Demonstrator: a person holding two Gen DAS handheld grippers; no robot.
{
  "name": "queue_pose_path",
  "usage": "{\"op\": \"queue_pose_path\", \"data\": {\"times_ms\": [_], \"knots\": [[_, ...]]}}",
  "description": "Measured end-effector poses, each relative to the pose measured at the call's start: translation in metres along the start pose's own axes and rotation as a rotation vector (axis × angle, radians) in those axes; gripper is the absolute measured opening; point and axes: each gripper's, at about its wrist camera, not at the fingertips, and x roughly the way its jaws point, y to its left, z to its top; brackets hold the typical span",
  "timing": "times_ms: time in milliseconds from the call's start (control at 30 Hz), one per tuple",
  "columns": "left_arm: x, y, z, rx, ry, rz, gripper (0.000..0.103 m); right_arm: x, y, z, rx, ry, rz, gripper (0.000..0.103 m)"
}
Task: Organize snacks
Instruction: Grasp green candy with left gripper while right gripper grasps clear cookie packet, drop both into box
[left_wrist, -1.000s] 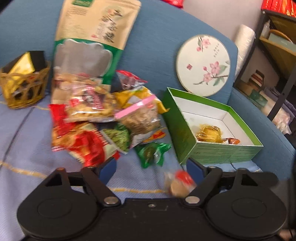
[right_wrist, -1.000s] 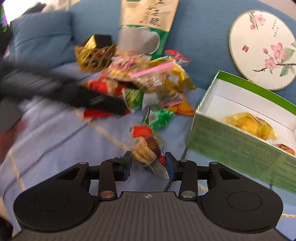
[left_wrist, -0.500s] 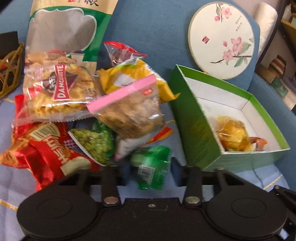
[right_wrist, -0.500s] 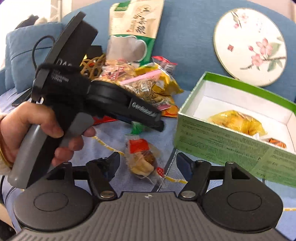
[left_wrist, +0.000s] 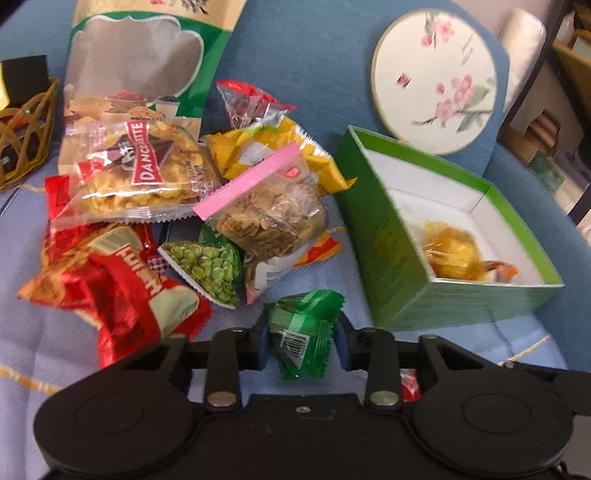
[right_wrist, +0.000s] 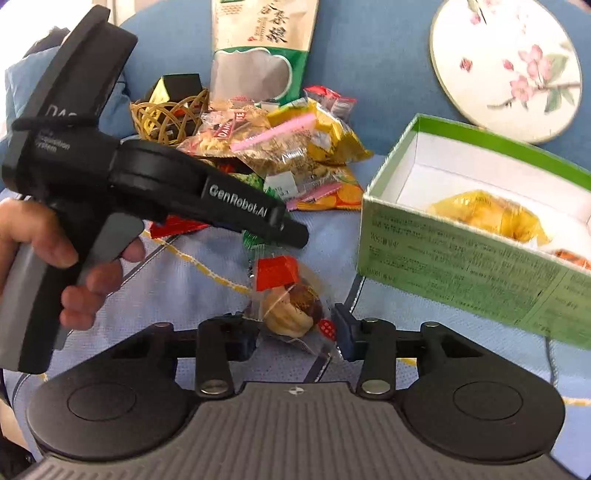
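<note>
A pile of snack packets (left_wrist: 177, 206) lies on a blue-covered sofa. My left gripper (left_wrist: 302, 345) is shut on a small green candy packet (left_wrist: 304, 339), just in front of the pile. An open green box (left_wrist: 454, 266) to the right holds a yellow wrapped snack (left_wrist: 452, 254). In the right wrist view my right gripper (right_wrist: 295, 334) has its jaws close on both sides of a clear packet with a red label and a cookie (right_wrist: 291, 302), left of the green box (right_wrist: 472, 240). The left gripper's body (right_wrist: 155, 177) shows there, above the packet.
A tall green and beige pouch (left_wrist: 147, 74) leans on the sofa back behind the pile. A wicker basket (left_wrist: 22, 140) sits at the far left. A round floral tin lid (left_wrist: 436, 85) leans behind the box. Shelving stands at the far right.
My left gripper moved forward to the pile and shut on the green candy packet. My right gripper opened half a second ago and has now narrowed around the cookie packet.
</note>
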Motion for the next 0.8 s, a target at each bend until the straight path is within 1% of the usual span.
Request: {"op": "queue_pose_path", "data": {"times_ms": [67, 200, 333, 400, 467, 600, 667, 733, 800], "knots": [[-0.018, -0.002, -0.001, -0.001, -0.044, -0.014, 0.083, -0.01, -0.001, 0.003, -0.012, -0.032, 0.011, 0.069], [-0.042, -0.007, 0.011, -0.003, -0.065, -0.05, 0.083, -0.027, -0.013, 0.008, 0.02, -0.107, 0.015, 0.069], [-0.055, -0.022, 0.028, 0.007, -0.1, -0.085, 0.083, -0.045, -0.035, 0.012, 0.085, -0.189, -0.028, 0.069], [-0.053, -0.032, 0.036, 0.011, -0.107, -0.094, 0.083, -0.052, -0.049, 0.012, 0.133, -0.227, -0.073, 0.069], [-0.049, -0.044, 0.044, 0.029, -0.11, -0.096, 0.083, -0.057, -0.066, 0.011, 0.187, -0.264, -0.14, 0.069], [-0.034, -0.073, 0.054, 0.094, -0.111, -0.099, 0.083, -0.062, -0.096, 0.006, 0.309, -0.33, -0.307, 0.07], [-0.023, -0.082, 0.056, 0.125, -0.112, -0.088, 0.084, -0.059, -0.112, 0.002, 0.375, -0.343, -0.376, 0.07], [-0.006, -0.091, 0.059, 0.126, -0.095, -0.091, 0.084, -0.058, -0.125, 0.002, 0.429, -0.351, -0.418, 0.07], [0.008, -0.098, 0.061, 0.118, -0.08, -0.096, 0.084, -0.054, -0.134, 0.0, 0.48, -0.351, -0.433, 0.07]]}}
